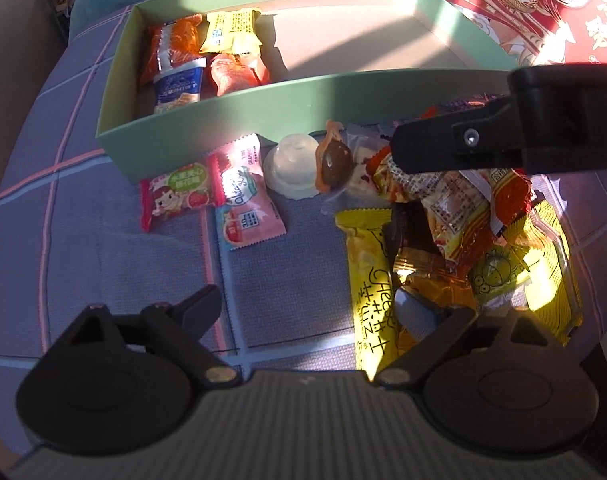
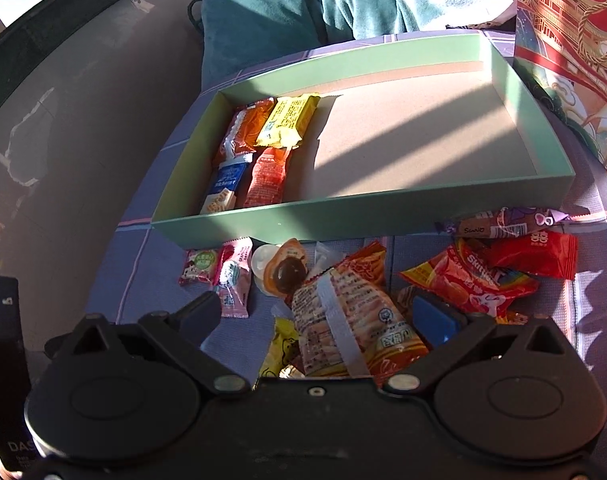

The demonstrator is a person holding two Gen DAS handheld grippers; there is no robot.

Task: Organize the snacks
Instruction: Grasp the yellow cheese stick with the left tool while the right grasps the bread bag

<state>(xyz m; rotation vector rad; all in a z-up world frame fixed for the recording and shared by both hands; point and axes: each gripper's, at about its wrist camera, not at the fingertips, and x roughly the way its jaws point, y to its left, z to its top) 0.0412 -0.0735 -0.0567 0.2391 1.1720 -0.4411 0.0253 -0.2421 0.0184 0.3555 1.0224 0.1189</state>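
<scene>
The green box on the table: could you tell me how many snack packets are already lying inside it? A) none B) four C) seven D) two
B: four packets lie bunched at the left end of the green box: an orange packet, a yellow packet, a blue-and-white packet and a red packet; the remainder of its floor is bare.

Purple checked tablecloth (image 1: 103, 208), teal velvet cushion (image 2: 287, 12) behind, grey floor (image 2: 83, 120), hard slanting sunlight
</scene>
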